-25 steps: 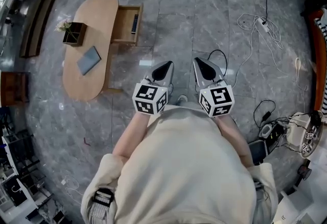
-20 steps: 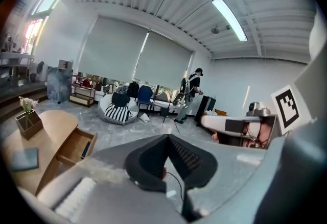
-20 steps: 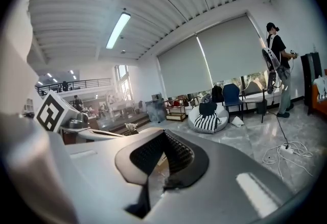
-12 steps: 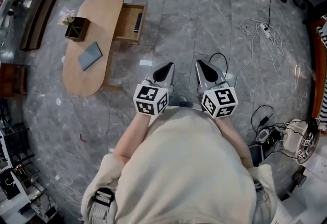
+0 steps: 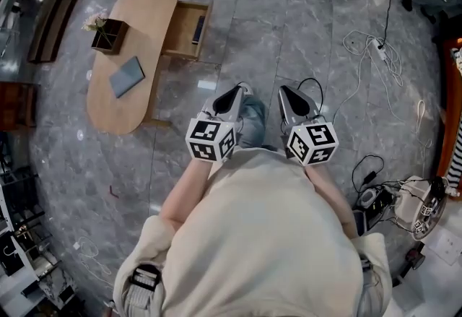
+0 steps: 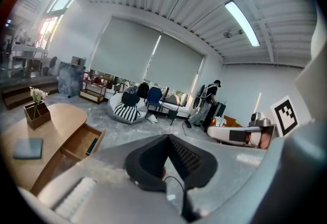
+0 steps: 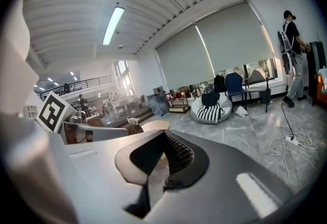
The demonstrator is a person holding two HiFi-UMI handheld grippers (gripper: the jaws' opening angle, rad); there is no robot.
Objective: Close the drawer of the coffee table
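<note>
- The left gripper (image 5: 232, 97) sat at the frame's centre, jaws pressed together on nothing.
- The right gripper (image 5: 290, 99), just beside it, was likewise closed and empty.
- The drawer (image 5: 186, 30) stood open at upper left, jutting from the coffee table (image 5: 144, 12), well apart from both.

Head view looks steeply down; both gripper views face level across the room, all sharing the distant oval light-wood coffee table (image 5: 148, 12) (image 6: 56, 118).

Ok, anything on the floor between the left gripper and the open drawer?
Nothing visible does: only floor, with one pale patch, lies between the left gripper and the open drawer.
</note>
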